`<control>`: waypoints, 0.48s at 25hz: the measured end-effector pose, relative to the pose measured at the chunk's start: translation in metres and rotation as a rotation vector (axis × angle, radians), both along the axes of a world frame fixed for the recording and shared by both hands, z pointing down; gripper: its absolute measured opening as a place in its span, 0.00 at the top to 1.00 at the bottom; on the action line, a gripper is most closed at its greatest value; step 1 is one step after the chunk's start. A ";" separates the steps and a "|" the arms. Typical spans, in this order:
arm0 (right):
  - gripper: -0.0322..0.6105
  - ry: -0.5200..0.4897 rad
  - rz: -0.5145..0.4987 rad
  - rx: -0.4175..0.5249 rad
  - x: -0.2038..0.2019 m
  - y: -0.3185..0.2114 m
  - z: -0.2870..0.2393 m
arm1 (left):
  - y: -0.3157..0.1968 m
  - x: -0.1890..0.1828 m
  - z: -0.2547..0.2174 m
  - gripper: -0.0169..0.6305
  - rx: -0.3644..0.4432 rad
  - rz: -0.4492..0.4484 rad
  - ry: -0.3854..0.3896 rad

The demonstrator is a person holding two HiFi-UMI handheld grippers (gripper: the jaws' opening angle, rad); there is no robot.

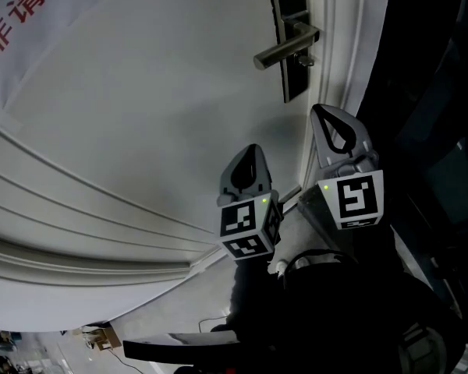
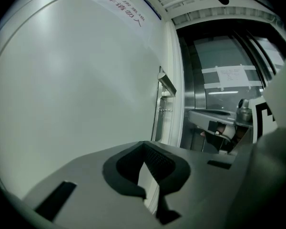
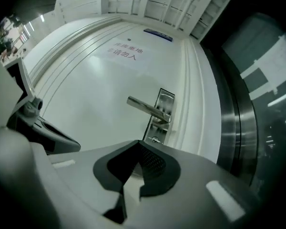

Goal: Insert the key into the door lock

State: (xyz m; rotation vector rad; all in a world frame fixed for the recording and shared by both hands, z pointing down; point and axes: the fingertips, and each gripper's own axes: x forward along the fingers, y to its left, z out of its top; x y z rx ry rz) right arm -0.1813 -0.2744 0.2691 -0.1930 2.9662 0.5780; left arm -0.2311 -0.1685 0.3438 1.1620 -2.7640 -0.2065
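A white door [image 1: 156, 107] carries a metal lever handle [image 1: 285, 47] on a dark lock plate [image 1: 295, 84]. Just under the lever sits the lock cylinder [image 3: 155, 140]; I cannot tell whether a key is in it. No key shows in either gripper. My left gripper [image 1: 249, 158] hovers below the handle with its jaws shut and nothing visible between them. My right gripper [image 1: 335, 127] is closer to the door's edge, also shut with nothing visible in it. The handle [image 3: 148, 109] lies straight ahead of the right gripper [image 3: 138, 144]. From the left gripper [image 2: 144, 144] the handle [image 2: 166, 85] appears edge-on.
A notice with red characters [image 1: 23, 10] is stuck on the door at the upper left. The white moulded door frame [image 1: 339, 45] runs beside the lock. Beyond it stand a steel jamb [image 3: 238, 128] and a dark glass panel [image 2: 224, 80].
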 end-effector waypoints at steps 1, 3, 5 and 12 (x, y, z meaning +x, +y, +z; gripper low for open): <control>0.95 -0.001 -0.012 -0.013 0.000 0.002 0.001 | 0.000 0.000 0.000 0.97 -0.002 0.000 -0.001; 0.95 -0.003 -0.025 -0.013 -0.002 0.006 0.002 | 0.001 0.000 0.001 0.97 -0.005 -0.001 -0.003; 0.95 0.000 -0.029 -0.012 -0.003 0.008 0.003 | 0.001 -0.001 0.000 0.97 -0.006 0.000 -0.005; 0.95 0.012 -0.037 -0.001 -0.004 0.012 0.004 | 0.002 -0.002 -0.001 0.97 -0.002 0.002 -0.005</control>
